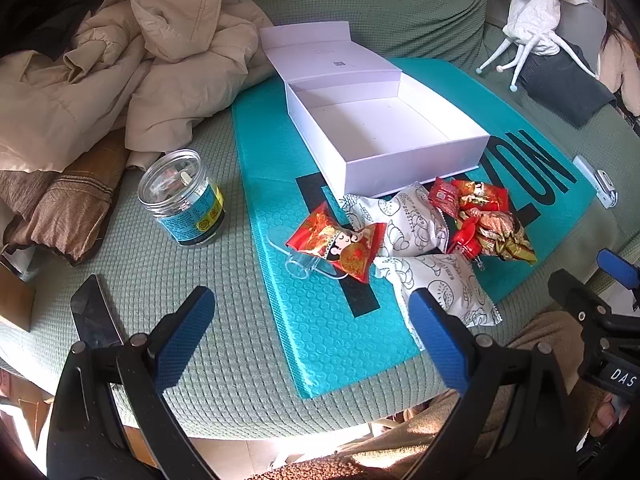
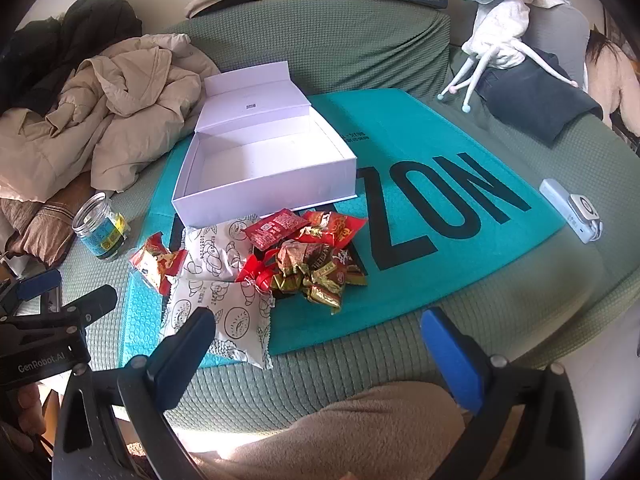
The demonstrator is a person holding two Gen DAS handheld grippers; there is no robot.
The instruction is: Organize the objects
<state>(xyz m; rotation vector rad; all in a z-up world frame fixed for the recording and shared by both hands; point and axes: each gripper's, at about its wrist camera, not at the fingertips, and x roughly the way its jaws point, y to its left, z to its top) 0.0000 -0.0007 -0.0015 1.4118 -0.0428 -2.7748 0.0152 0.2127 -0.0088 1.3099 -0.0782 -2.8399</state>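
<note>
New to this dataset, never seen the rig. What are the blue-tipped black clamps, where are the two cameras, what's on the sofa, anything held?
No robot: a person holds a two-finger gripper in each hand, with a fisheye camera on each looking along its fingers. One picture is from the left gripper, the other from the right gripper. Both are open and hold nothing. On the green cushion a teal mailer carries an open, empty white box and a pile of snack packets. A clear jar stands to the left.

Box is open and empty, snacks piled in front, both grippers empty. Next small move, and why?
Probably lower the right gripper onto the nearest white snack packet: its fingers are open, the packet lies just ahead, and the white box behind the pile is empty.
</note>
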